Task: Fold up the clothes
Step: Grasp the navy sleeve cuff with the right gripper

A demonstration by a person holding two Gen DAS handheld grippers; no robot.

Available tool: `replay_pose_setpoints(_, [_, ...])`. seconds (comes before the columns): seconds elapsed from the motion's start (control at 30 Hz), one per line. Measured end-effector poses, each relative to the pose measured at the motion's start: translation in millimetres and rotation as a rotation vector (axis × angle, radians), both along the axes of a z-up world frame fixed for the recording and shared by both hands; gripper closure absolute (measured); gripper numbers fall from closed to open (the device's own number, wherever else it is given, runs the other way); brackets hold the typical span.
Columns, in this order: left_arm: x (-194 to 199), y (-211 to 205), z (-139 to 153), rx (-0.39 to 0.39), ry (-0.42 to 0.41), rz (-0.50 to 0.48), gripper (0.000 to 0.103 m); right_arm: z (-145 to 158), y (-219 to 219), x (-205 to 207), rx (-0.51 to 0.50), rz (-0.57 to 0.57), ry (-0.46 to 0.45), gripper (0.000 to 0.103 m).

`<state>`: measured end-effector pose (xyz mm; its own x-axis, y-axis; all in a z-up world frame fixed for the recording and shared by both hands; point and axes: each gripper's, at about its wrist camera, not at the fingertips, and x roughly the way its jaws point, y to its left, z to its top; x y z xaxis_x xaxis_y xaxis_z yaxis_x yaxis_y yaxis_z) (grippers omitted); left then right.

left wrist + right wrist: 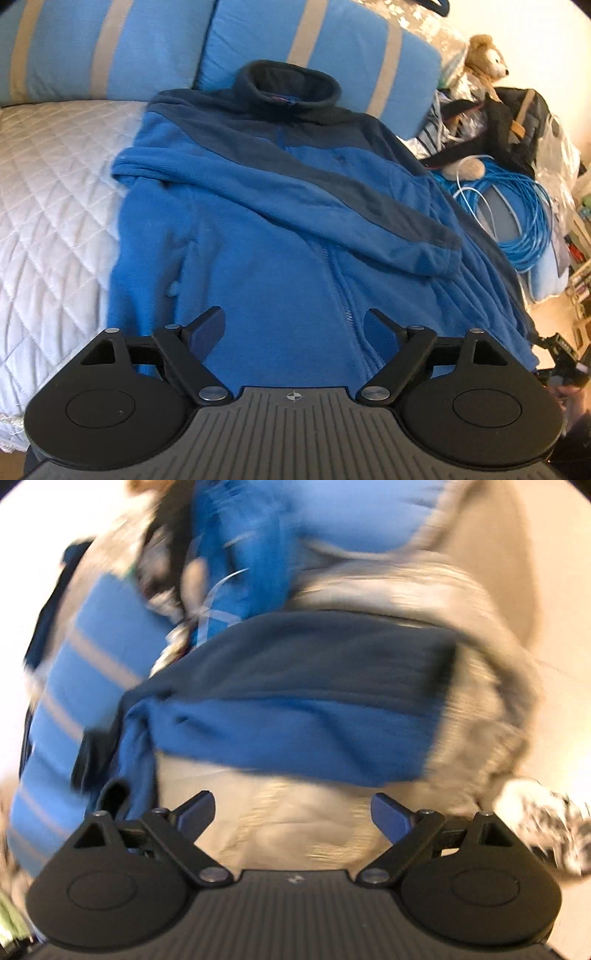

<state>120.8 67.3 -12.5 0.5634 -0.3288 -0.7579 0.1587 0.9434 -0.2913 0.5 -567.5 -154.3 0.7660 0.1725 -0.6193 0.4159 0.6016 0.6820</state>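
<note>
Blue fleece jacket (266,236) with a navy collar (291,86) and navy shoulders lies front-up on the white quilted bed cover (48,206), its collar toward the two blue striped pillows (122,48) at the head of the bed; one sleeve (295,195) is folded across the chest, its cuff lying near the jacket's right side in the left wrist view; the zipper runs down the middle of the body toward the camera. The left hand-held gripper (293,330) hangs above the jacket's lower body with its jaws spread wide and nothing between them. Beyond the jacket, toward the far edge of the bed, lie a coil of light blue cable (517,218), a dark bag (517,122) and a teddy bear (484,55), all close together. The right wrist view is heavily blurred; the right hand-held gripper (291,812) is likewise spread wide and holds nothing, over pale bed cover; ahead of it a sleeve (295,698), navy on its far half and blue on its near half, stretches across the view, apart from the fingers.
</note>
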Motion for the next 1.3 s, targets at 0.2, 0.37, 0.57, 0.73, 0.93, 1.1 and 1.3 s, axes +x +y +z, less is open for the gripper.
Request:
replay_pose_setpoints(0.2, [2,-9,1,0.015,0.009,-0.019,0.021,-11,-29,-20,-0.046,-0.118,-0.050,0.012])
replay_pose_setpoints(0.37, [2,-9,-1,0.018,0.019,-0.002,0.021,-7,-43,-12,-0.122,-0.094,-0.127,0.045])
replay_pose_setpoints(0.57, [-1,-10,-3,0.015,0.031,-0.001,0.021,-7,-50,6,-0.159,-0.073,-0.118,0.093])
replay_pose_setpoints(0.73, [-1,-9,-3,0.017,0.034,-0.005,0.021,5,-68,16,-0.159,-0.130,-0.141,0.094])
replay_pose_setpoints(0.93, [-2,-11,-7,0.007,0.042,-0.004,0.021,-8,-74,26,-0.113,-0.138,-0.070,0.094])
replay_pose_setpoints(1.1, [-4,-14,-9,0.005,0.048,-0.016,0.021,-15,-66,26,-0.138,-0.160,-0.015,0.070])
replay_pose_setpoints(1.3, [-3,-16,-13,0.002,0.058,-0.018,0.021,-16,-49,24,-0.303,-0.208,0.055,0.029])
